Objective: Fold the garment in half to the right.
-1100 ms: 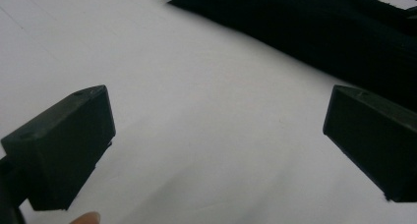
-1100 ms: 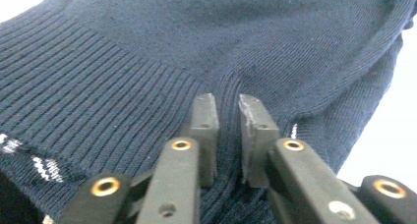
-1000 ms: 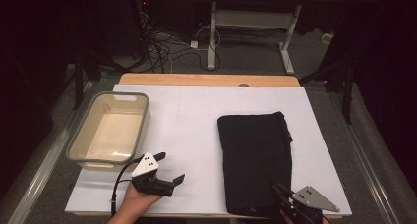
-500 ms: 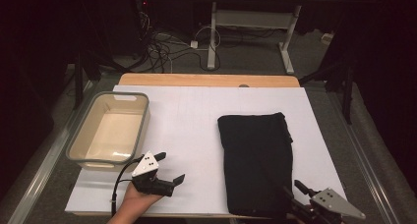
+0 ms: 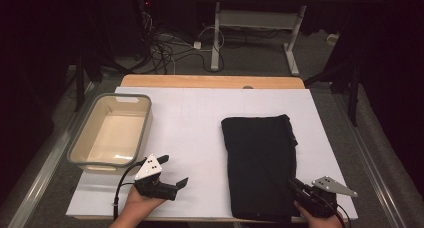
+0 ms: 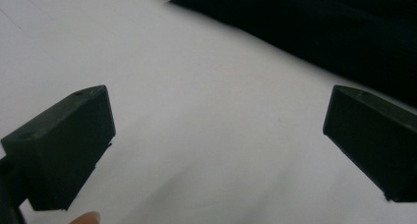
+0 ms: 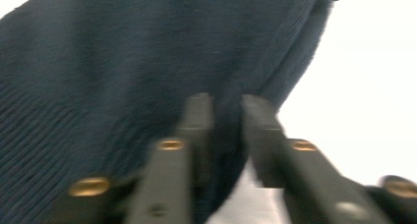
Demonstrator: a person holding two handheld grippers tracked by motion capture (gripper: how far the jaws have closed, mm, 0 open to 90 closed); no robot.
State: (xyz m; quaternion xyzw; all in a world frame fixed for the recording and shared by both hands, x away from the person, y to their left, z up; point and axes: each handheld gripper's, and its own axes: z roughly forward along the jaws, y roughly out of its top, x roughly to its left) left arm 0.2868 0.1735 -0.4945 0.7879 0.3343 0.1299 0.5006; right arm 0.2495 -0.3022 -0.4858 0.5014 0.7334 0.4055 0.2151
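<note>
since the earlier frames the right gripper (image 5: 295, 185) has slid in from the table's near right corner toward the near right edge of the folded dark garment (image 5: 262, 163); its jaws opened a little on the way and have just been closing again. they now stand nearly together with a fold of the knit cloth (image 7: 147, 62) pinched between them, so i judge it clenched on the garment's edge. the left gripper (image 5: 175, 172) has kept its place near the front edge of the white table (image 5: 200, 118), jaws wide apart (image 6: 216, 150) with nothing between them, pointing across toward the garment's left side.

the garment lies as a long rectangle on the right half of the table, its long axis running from the near edge away from the person. the right hand is the one at it; the left is well apart. farther off to the left sits an empty beige tub (image 5: 75, 153), beyond the left gripper and well apart from the cloth.
</note>
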